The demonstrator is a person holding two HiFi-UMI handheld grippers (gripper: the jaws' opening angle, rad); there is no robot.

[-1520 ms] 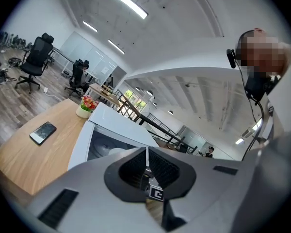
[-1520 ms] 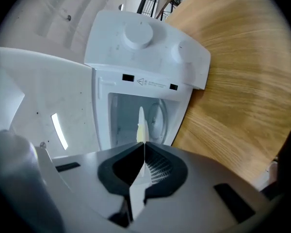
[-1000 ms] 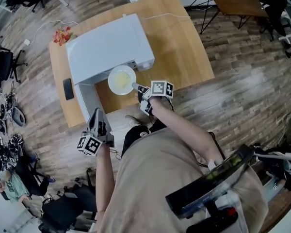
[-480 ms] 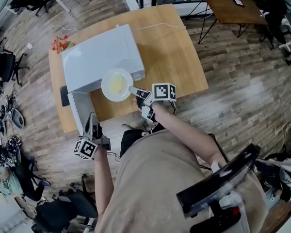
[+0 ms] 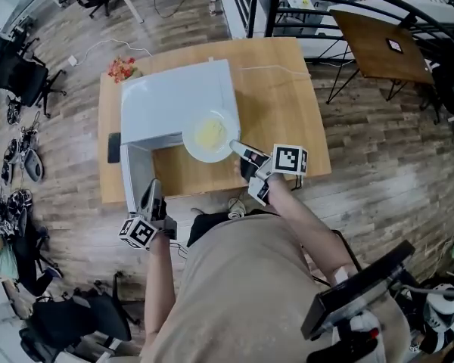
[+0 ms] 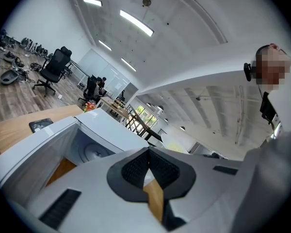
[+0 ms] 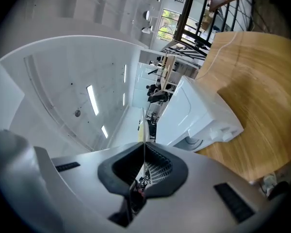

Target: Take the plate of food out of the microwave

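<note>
A white plate (image 5: 209, 135) with yellow food hangs in front of the white microwave (image 5: 178, 100), near its front right corner. My right gripper (image 5: 236, 148) is shut on the plate's near rim. In the right gripper view the plate (image 7: 143, 123) shows edge-on as a thin line rising from between the pads of that gripper (image 7: 144, 147), with the microwave (image 7: 199, 115) beyond. The microwave door (image 5: 136, 174) stands open at the left. Beside the door's outer end, my left gripper (image 5: 153, 191) holds nothing. Its pads (image 6: 136, 166) meet at the tips, facing the open cavity (image 6: 89, 152).
The microwave sits on a wooden table (image 5: 280, 97), whose right half is bare wood. A black flat device (image 5: 113, 147) lies at the table's left edge and a red bunch (image 5: 122, 69) at its far left corner. Office chairs (image 5: 19, 70) and another table (image 5: 378, 44) stand around.
The plate, still in my right gripper, has drifted rightward along the microwave's front toward its right corner. My left gripper has stayed by the open door. The head camera has shifted.
</note>
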